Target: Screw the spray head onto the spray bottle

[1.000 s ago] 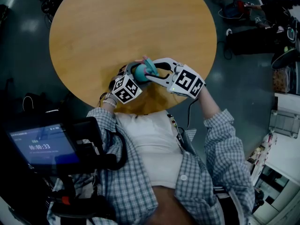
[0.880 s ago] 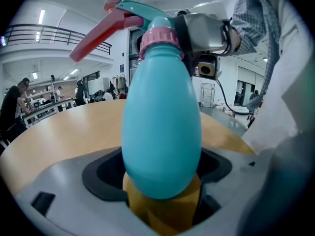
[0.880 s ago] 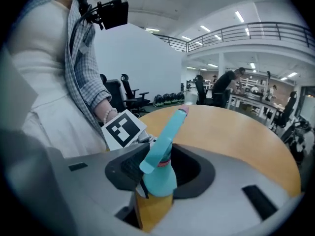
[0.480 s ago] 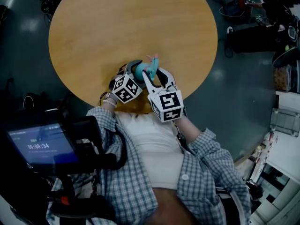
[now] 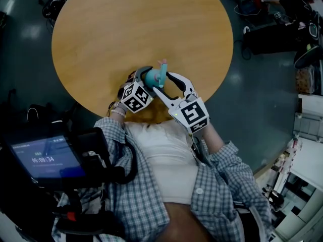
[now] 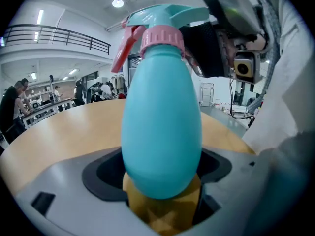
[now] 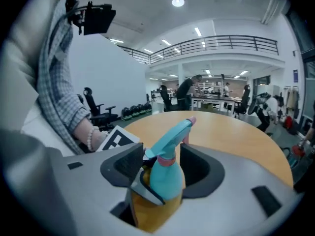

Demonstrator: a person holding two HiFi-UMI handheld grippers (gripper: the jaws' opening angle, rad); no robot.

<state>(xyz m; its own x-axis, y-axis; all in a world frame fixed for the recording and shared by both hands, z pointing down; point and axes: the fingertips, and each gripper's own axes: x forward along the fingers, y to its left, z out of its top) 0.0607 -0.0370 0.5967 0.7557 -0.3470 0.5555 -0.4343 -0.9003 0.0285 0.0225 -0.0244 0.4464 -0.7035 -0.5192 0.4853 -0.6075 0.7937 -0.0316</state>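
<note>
A teal spray bottle point(image 5: 150, 76) stands upright near the front edge of the round wooden table point(image 5: 126, 24). Its teal spray head point(image 5: 161, 69), with a pink collar point(image 6: 162, 36) and a red trigger, sits on the neck. My left gripper point(image 5: 143, 79) is shut on the bottle's belly point(image 6: 161, 127). My right gripper point(image 5: 165, 80) reaches in from the near right. Its jaws are opening, and they stand on either side of the spray head point(image 7: 172, 134) with a gap on both sides. From the right gripper view, the bottle point(image 7: 166, 178) sits low between the jaws.
A screen on a dark rig point(image 5: 45, 158) is at the lower left. Bags and cables point(image 5: 272, 29) lie on the floor to the right of the table. The right gripper view shows office chairs point(image 7: 96, 109) and people at desks beyond the table.
My right gripper swung round the spray head from the right side to the near side. Its jaws have since spread off the head. The left gripper and bottle stayed put.
</note>
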